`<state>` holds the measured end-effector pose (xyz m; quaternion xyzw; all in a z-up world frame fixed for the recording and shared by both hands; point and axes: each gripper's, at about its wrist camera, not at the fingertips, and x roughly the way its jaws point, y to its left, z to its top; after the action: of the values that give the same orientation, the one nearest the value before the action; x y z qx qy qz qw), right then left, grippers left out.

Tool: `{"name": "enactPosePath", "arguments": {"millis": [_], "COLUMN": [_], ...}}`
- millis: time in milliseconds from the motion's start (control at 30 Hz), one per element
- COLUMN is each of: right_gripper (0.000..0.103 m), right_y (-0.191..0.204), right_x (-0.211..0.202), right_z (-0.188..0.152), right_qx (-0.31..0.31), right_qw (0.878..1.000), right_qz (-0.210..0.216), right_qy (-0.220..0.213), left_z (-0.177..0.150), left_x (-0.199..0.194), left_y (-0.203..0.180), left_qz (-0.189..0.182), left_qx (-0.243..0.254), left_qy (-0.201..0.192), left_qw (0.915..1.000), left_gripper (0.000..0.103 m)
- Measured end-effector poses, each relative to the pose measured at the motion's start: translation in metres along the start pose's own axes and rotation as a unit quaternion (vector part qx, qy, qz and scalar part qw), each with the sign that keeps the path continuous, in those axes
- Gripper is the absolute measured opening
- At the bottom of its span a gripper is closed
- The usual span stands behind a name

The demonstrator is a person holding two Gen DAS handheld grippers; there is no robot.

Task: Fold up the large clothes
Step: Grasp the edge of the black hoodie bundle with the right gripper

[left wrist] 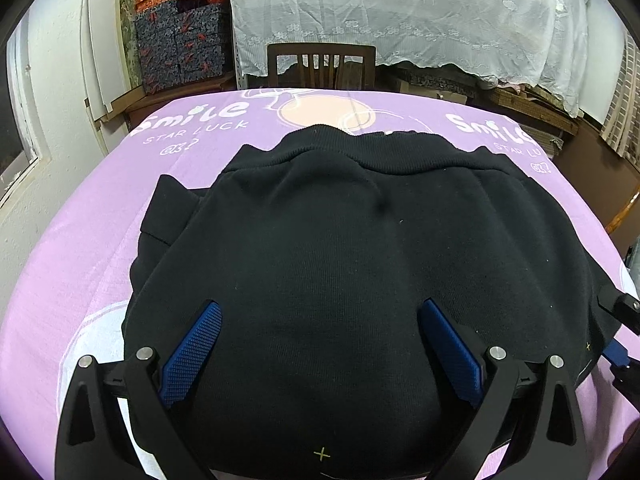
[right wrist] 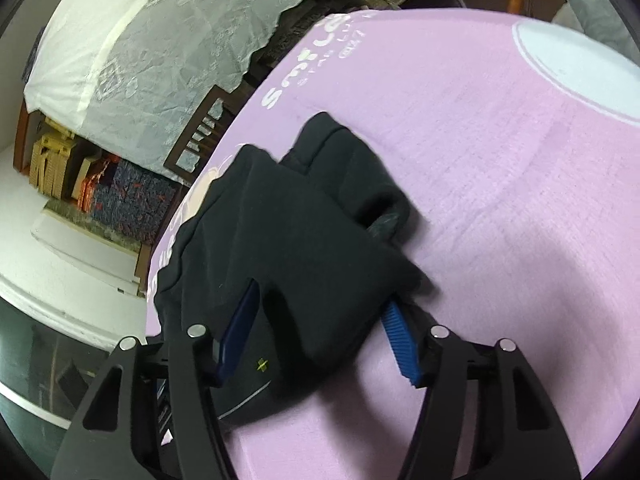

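A large black sweatshirt point(left wrist: 340, 248) lies partly folded on the purple printed table cover point(left wrist: 80, 240). My left gripper point(left wrist: 320, 312) is open just above the garment's near part, blue pads point(left wrist: 192, 352) spread wide, holding nothing. In the right wrist view my right gripper point(right wrist: 320, 304) is open with its blue pads point(right wrist: 400, 344) on either side of a fold of the sweatshirt point(right wrist: 304, 240), the cloth between the jaws, not pinched. The right gripper's tip also shows at the right edge of the left wrist view point(left wrist: 618, 312).
A dark wooden chair point(left wrist: 320, 64) stands at the table's far edge. Behind it hangs a white lace cloth point(left wrist: 400, 12). Patterned boxes point(left wrist: 180, 48) are stacked at the back left. A white wall point(left wrist: 52, 120) runs along the left.
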<state>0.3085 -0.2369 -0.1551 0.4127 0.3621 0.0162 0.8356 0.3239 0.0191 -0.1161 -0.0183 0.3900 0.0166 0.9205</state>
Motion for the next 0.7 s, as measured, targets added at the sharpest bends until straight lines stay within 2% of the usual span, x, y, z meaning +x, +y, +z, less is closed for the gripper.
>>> {"name": "enactPosePath", "arguments": {"millis": [133,200,267,333,367,633,700], "right_gripper": [0.065,0.063,0.048,0.05,0.05,0.055,0.055], "right_y": [0.012,0.0,-0.015,-0.021,-0.023,-0.015,-0.021], "right_x": [0.002,0.01,0.011,0.006,0.005,0.001,-0.002], "right_z": [-0.004,0.005,0.016,0.023,0.025,0.004,0.0], "right_qx": [-0.03,0.001,0.043,0.055,0.056,0.066,0.087], "right_qw": [0.999,1.0,0.999,0.996,0.995,0.997,0.996], "right_qz": [-0.013,-0.014,-0.01,-0.04,-0.044,0.021,0.031], "right_qy": [0.004,0.004,-0.018,-0.058,-0.063,-0.024,-0.01], "left_z": [0.0,0.0,0.0,0.0,0.0,-0.001,-0.001], "left_x": [0.0,0.0,0.0,0.001,0.001,0.002,0.002], "left_y": [0.0,0.0,0.0,0.0,-0.001,0.001,0.001], "left_qz": [0.0,0.0,-0.001,-0.001,0.0,-0.001,0.0], "left_qx": [0.0,0.0,-0.001,-0.002,-0.001,-0.004,-0.004], "left_qy": [0.0,0.0,0.001,0.001,0.001,0.002,0.002], "left_qw": [1.0,1.0,1.0,1.0,1.0,1.0,1.0], "left_gripper": [0.1,0.1,0.1,0.1,0.1,0.1,0.1]}}
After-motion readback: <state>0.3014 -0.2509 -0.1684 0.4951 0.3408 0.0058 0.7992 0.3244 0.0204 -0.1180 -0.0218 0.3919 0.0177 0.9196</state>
